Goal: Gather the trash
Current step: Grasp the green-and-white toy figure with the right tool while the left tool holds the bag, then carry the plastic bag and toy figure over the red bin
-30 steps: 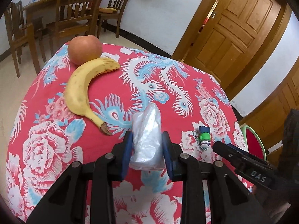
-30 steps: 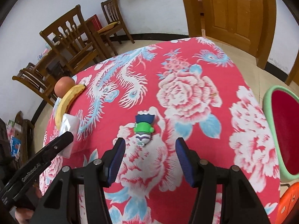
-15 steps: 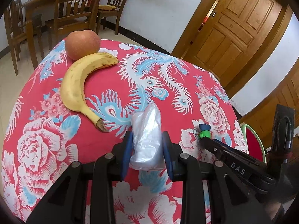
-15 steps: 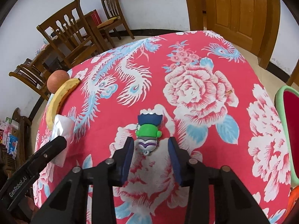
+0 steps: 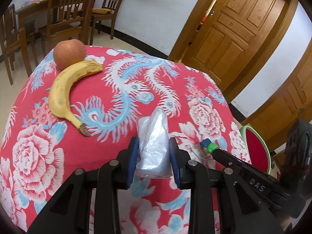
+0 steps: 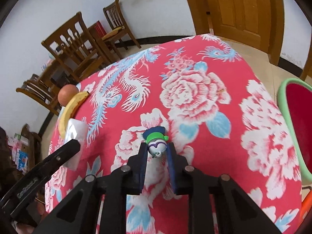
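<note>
Left gripper point(image 5: 153, 159) clamps clear plastic bag point(image 5: 153, 142), mouth forward, likely to receive trash; right gripper point(image 6: 157, 154), jaws just closing, pinches small figurine point(image 6: 156, 143) off tablecloth point(image 6: 195, 97)

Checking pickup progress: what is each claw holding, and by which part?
Left claw grips the crumpled clear plastic bag at its near end. Right claw, having just closed, pinches the small toy figure by its lower body.
</note>
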Motion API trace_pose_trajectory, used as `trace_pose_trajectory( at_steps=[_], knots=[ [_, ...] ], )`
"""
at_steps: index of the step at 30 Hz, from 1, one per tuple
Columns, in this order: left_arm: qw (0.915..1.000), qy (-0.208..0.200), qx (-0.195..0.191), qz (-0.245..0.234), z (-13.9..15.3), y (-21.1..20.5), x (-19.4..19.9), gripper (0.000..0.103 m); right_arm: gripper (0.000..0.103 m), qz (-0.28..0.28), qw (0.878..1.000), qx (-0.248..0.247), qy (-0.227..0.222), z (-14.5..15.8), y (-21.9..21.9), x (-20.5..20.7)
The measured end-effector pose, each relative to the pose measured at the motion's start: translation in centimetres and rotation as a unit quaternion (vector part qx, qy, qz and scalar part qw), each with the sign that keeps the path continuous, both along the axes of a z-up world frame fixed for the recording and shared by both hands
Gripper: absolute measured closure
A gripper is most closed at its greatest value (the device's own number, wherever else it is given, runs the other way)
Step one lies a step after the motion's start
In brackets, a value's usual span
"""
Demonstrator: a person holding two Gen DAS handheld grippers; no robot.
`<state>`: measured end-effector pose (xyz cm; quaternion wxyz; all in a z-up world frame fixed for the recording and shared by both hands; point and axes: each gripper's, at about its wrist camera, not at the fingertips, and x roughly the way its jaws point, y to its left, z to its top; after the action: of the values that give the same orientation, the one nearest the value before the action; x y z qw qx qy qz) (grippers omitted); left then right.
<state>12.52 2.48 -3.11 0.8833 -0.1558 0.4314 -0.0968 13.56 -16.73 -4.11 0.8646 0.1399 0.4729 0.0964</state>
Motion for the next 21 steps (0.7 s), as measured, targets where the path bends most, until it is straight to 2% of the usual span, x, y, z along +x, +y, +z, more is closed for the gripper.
trace_pose_trajectory(
  at_steps=[10,21],
  knots=[
    [0.9993,-0.009,0.001,-0.036,1.4,-3.6,-0.5,0.071,0.081,-0.037,0.998,0.028,-0.037,2.7,-4.3,-3.3],
    [0.9954,-0.022,0.005,-0.093,3.1,-9.3,-0.9,0.071,0.081,-0.104,0.991,0.043,-0.071,4.6,-10.5,-6.2]
  ],
)
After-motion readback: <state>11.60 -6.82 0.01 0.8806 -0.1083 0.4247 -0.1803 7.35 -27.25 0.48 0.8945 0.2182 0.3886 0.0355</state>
